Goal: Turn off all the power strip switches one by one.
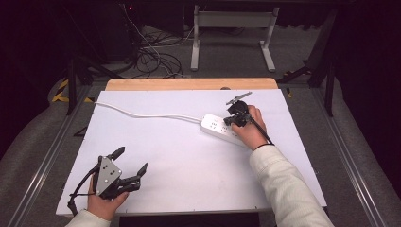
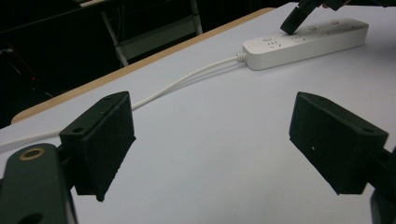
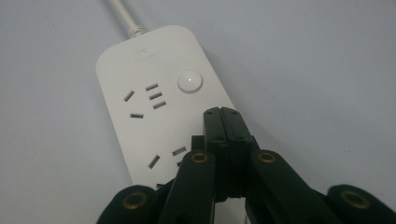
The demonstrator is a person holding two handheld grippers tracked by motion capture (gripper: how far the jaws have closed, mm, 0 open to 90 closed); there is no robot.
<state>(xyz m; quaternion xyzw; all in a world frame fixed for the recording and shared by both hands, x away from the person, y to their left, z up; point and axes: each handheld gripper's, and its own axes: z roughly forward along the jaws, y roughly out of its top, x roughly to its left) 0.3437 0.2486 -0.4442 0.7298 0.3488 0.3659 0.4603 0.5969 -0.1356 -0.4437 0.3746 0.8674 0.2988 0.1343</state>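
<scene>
Distance separates the two tools: at the near left corner of the desk [image 1: 156, 189], the left hand-held gripper [image 1: 132, 161] rests in the person's hand with its jaws spread wide and nothing between them, pointing toward the far right. From there the power strip [image 1: 218, 126] lies well apart, far and to the right, and in the left gripper view it appears beyond the open jaws as a white bar [image 2: 306, 43] whose white cable [image 2: 187, 79] runs off its left end toward the far left edge of the desk. The strip's long axis runs from far left to near right in the high view, with the cable end at the left. The right hand-held gripper [image 1: 232, 120] is by far the nearer one: it sits directly over the strip, its jaws pressed together with nothing held, the tips pointed down and to the left at the strip's top face. In the right gripper view those closed tips [image 3: 223, 116] hover just short of the round switch button [image 3: 190, 81], which lies straight ahead of them along the strip toward the cable end, with one socket group to its left. Judging from this, the coming move is a short push forward onto the button; whether the tips already touch the strip's face cannot be told. The right forearm in its pale sleeve [image 1: 283, 184] reaches in from the near right, the wrist bent over the strip's near end.
</scene>
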